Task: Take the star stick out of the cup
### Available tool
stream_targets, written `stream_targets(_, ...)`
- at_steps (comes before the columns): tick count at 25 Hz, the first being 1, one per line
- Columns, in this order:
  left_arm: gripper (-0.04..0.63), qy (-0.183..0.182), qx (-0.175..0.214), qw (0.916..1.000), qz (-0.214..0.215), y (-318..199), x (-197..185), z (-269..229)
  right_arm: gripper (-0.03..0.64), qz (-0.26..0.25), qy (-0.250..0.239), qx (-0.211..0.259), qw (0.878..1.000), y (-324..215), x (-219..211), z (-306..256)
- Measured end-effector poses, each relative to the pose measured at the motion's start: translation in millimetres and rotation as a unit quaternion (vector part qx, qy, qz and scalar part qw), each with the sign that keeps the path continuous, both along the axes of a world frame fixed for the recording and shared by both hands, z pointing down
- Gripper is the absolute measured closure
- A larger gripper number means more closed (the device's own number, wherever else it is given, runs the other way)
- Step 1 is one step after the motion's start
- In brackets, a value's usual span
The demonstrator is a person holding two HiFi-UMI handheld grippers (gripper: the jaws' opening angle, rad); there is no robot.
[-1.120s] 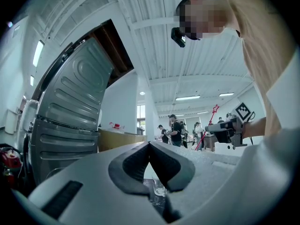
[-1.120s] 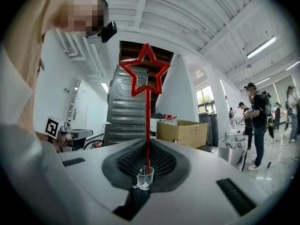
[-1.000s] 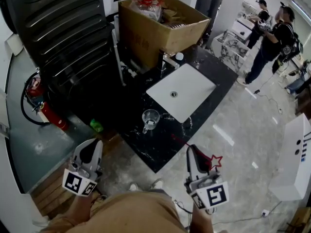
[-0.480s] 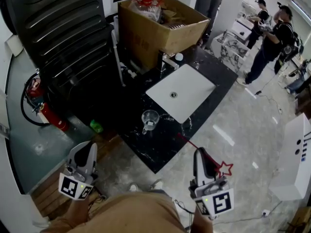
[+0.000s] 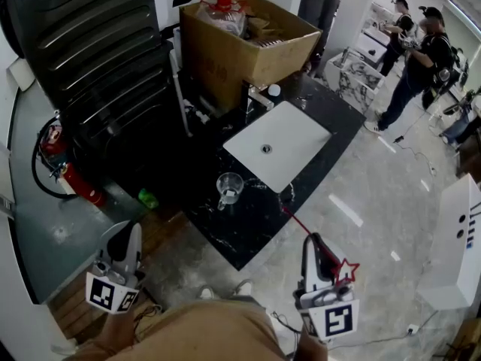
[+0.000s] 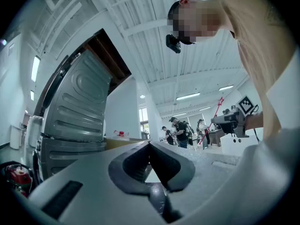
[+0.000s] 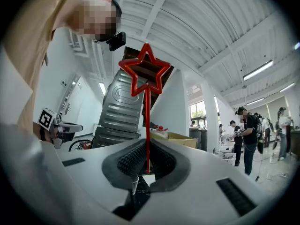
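Observation:
The clear cup (image 5: 229, 187) stands near the front edge of the black counter, and shows small between the jaws in the right gripper view (image 7: 133, 184). My right gripper (image 5: 316, 243) is off the counter over the floor, shut on the red star stick (image 5: 346, 271). In the right gripper view the stick rises from between the jaws to the red star (image 7: 145, 72). My left gripper (image 5: 132, 233) hangs low at the left, jaws together with nothing between them (image 6: 150, 146). From the left gripper view, the star stick (image 6: 215, 114) is seen at the far right.
A white sink basin (image 5: 278, 141) is set in the black marble counter (image 5: 248, 228), with a cardboard box (image 5: 248, 36) behind it. A fire extinguisher (image 5: 71, 179) and a green object (image 5: 148, 198) lie at the left. People (image 5: 421, 59) stand at the far right.
My right gripper has drawn back toward me with the star stick, farther from the cup. The left gripper has dropped lower and closer to me.

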State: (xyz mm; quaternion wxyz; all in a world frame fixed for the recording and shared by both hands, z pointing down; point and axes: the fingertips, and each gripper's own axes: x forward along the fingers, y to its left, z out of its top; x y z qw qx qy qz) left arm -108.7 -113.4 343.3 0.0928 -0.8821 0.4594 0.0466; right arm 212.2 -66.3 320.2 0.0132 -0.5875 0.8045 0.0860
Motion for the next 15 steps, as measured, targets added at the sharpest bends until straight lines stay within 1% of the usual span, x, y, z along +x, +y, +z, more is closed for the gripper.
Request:
stream_targets(7,0.595,-0.005,-0.011,0.9999,0.005,5.1,5.6,8.5,0.603,0.016,0.003,-0.001,1.0,1.9,6.2,3.0)
stream_targets(11,0.595,-0.004,-0.01,0.9999,0.001,3.4,1.6,8.3,0.603,0.019,-0.008,-0.002,1.0,-0.2,7.9,2.6)
stream_targets(15,0.594,0.001,-0.013,0.9999,-0.004,3.8,2.0,10.1,0.603,0.017,0.002,-0.004,1.0,-2.3,10.0,2.6)
